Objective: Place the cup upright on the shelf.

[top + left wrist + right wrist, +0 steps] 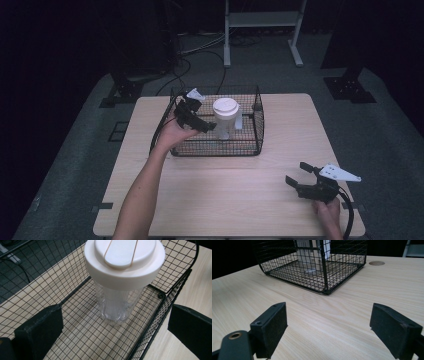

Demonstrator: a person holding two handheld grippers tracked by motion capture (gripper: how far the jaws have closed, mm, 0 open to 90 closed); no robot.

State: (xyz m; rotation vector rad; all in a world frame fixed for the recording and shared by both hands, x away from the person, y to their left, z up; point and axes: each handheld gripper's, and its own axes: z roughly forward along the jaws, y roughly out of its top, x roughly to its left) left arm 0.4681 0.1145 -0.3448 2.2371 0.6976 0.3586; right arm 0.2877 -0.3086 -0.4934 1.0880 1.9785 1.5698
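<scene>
A clear plastic bottle (224, 122) with a wide white lid (124, 261) stands upright inside a black wire basket (250, 145) at the back middle of the table. My left gripper (204, 124) hovers over the basket's left side, just left of the bottle, open and holding nothing. In the left gripper view one jaw hangs inside the basket (160, 312) and the other outside its wall, with the bottle (117, 305) ahead between them. My right gripper (299, 176) is open near the table's front right corner, pointing toward the basket (322, 272).
The light wooden table (225, 200) has bare room in front of the basket and on both sides. A round cable hole (376, 263) lies in the tabletop beyond the basket. A white frame (262, 30) and cables stand on the dark floor behind.
</scene>
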